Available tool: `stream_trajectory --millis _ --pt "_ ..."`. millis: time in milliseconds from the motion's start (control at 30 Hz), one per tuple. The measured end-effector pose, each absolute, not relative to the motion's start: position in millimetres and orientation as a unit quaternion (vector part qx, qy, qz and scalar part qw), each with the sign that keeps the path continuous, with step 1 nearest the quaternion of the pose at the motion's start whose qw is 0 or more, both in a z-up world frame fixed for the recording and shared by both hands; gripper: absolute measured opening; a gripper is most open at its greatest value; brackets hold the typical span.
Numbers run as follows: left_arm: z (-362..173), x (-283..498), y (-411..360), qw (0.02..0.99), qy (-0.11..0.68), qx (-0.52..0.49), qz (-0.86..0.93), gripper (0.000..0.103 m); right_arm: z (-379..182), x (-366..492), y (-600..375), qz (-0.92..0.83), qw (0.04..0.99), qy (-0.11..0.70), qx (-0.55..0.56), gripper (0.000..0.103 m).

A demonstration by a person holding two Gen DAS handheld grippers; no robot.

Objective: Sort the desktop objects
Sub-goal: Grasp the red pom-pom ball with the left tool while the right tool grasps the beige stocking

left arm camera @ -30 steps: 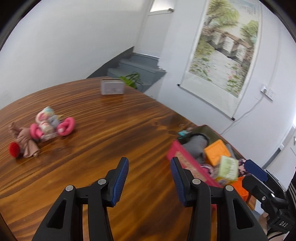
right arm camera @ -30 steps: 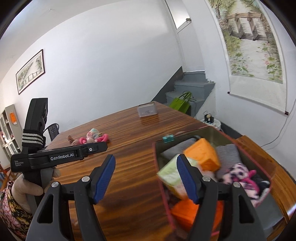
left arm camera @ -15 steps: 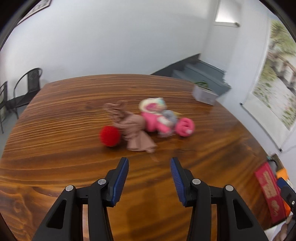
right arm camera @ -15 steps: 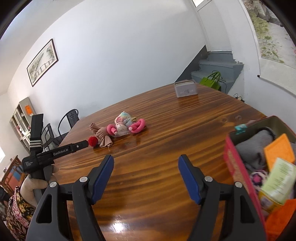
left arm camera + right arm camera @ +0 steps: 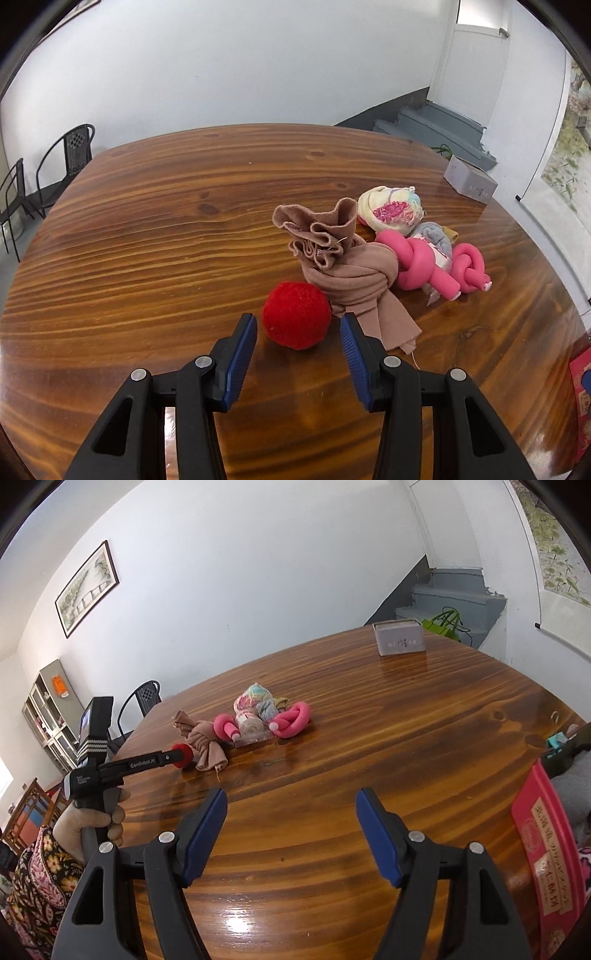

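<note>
A red pompom ball [image 5: 296,314] lies on the wooden table [image 5: 147,240], just ahead of my open left gripper [image 5: 298,326], between the lines of its blue pads. Right of it lie a knotted beige sock [image 5: 347,269], a knotted pink foam tube [image 5: 432,266], a pastel yarn ball [image 5: 391,214] and a grey bundle [image 5: 437,236]. In the right wrist view the same pile [image 5: 255,720] sits mid-table, with the left gripper [image 5: 181,756] at the red ball [image 5: 184,757]. My right gripper [image 5: 291,808] is open and empty above bare table. A red-sided box [image 5: 546,842] holding items is at the right edge.
A small grey box [image 5: 399,638] stands at the table's far edge; it also shows in the left wrist view [image 5: 469,179]. Black chairs [image 5: 62,155] stand beyond the table's left side. Stairs and a green bag [image 5: 443,622] lie past the far edge.
My left gripper has swung from the box to the pile and closed in on the red ball. My right gripper has turned left away from the box, staying open.
</note>
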State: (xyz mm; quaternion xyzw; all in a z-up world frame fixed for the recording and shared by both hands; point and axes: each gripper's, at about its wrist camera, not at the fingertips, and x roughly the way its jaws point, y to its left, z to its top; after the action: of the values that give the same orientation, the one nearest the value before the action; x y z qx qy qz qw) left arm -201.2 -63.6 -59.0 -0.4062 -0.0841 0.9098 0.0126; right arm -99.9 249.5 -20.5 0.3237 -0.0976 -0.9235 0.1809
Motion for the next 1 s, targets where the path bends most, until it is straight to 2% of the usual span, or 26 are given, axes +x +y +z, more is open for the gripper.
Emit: stream_trajectory --millis 133,167,600,900,1000 --pt "-67 -211 -62 0.022 -0.09 -0.414 0.906 0.047 -23 -102 251 -0.923 0.178 -0.098 0.327 0.076" --pt "-69 -213 -62 0.024 -0.092 -0.418 0.904 0.037 -23 -101 251 -0.924 0.177 -0.095 0.326 0.076" --pt "-54 -201 -82 0.029 -0.139 -0.388 0.911 0.037 -29 -115 224 -0.916 0.18 -0.066 0.354 0.076" --pt "-53 -204 -100 0.022 -0.156 -0.385 0.91 0.037 -28 -168 114 -0.883 0.271 0.004 0.385 0.076" --pt "-54 -205 -103 0.02 -0.159 -0.387 0.908 0.037 -35 -189 82 -0.88 0.273 0.024 0.388 0.076"
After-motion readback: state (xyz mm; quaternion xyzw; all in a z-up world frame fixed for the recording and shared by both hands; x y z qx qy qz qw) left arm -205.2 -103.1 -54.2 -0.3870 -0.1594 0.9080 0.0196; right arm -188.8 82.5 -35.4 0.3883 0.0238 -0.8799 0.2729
